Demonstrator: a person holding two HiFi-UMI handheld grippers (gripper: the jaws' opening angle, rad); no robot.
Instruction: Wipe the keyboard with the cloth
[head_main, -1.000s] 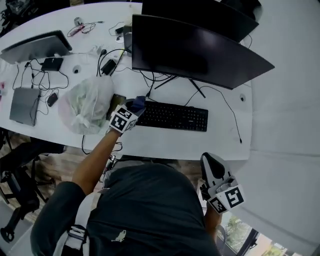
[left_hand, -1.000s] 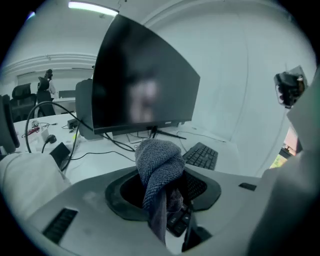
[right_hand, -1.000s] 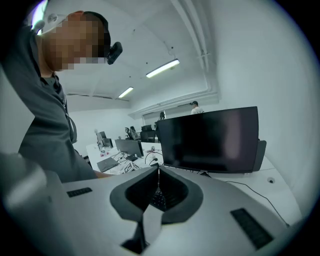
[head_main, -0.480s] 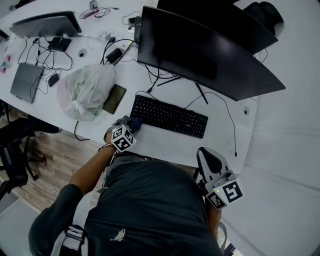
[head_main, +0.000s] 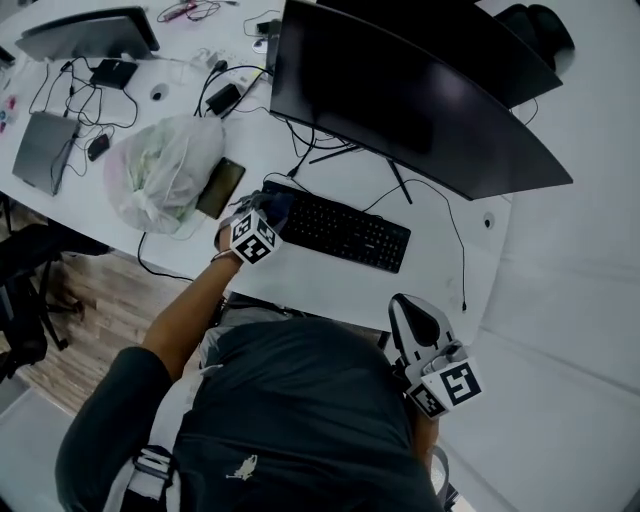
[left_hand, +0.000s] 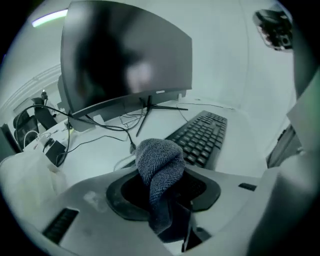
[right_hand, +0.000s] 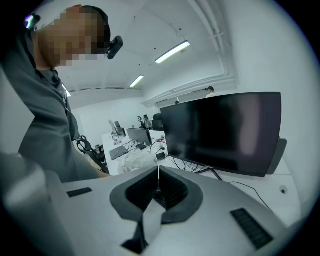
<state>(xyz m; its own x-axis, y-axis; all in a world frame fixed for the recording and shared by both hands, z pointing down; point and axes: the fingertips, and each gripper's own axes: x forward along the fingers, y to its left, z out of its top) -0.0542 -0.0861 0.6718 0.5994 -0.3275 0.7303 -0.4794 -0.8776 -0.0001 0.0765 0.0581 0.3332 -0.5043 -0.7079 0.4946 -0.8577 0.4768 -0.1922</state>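
A black keyboard (head_main: 340, 232) lies on the white desk (head_main: 330, 290) in front of a large dark monitor (head_main: 400, 110). My left gripper (head_main: 268, 215) hovers at the keyboard's left end, shut on a bunched blue-grey cloth (left_hand: 159, 165). In the left gripper view the keyboard (left_hand: 200, 137) stretches away just beyond the cloth. My right gripper (head_main: 415, 318) is held back near the person's body, off the desk, with its jaws together and nothing between them (right_hand: 158, 182).
A white plastic bag (head_main: 165, 172) and a dark phone (head_main: 220, 188) sit left of the keyboard. Cables (head_main: 320, 150), a closed laptop (head_main: 42, 150) and a second monitor (head_main: 85, 35) crowd the far left. The desk's front edge runs just below the keyboard.
My left gripper, holding the cloth, has shifted up from the desk's front edge to the keyboard's left end. The head view has swung a little. The right gripper stays by the body.
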